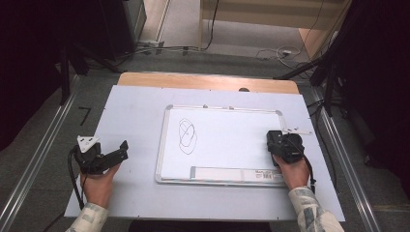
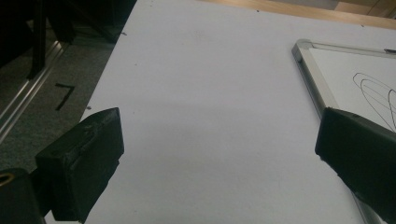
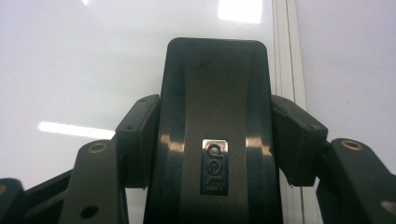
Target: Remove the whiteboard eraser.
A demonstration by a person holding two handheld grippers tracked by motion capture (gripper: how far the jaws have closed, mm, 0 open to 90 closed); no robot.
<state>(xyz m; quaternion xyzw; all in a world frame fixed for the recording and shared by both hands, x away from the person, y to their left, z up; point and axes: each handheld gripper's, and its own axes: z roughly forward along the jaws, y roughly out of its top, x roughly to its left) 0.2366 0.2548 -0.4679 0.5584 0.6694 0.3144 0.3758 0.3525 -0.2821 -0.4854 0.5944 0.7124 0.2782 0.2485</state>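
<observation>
From the high view, we see a person seated at a table draped in a pale sheet (image 1: 130, 111), a framed whiteboard (image 1: 227, 145) lying flat at its centre. A looping black scribble (image 1: 187, 136) marks the left half of the whiteboard. Our right gripper (image 1: 276, 141) sits on the whiteboard's right edge, clasping a black eraser (image 1: 273, 140); a thin marker (image 1: 297, 131) lies just beyond the whiteboard's right frame. Our left gripper (image 1: 123, 151) rests on the sheet, left of the whiteboard and apart from it, a grey three-cornered plate riding on top. A long white label strip (image 1: 237, 174) runs along the whiteboard's near edge.

From the left gripper view, we look between two black jaws spread wide, nothing between them. The whiteboard's metal corner (image 2: 303, 46) stands to the upper right, with part of the scribble (image 2: 378, 91) inside the frame.

From the right gripper view, the eraser (image 3: 215, 130), stamped with a small "deli" badge, fills the middle, and both jaws press against its sides. Behind it lies the whiteboard's glossy surface (image 3: 93, 70) and, to the right, its frame rail (image 3: 285, 60). Whether the eraser's underside actually touches the whiteboard, we cannot tell from this close angle.
</observation>
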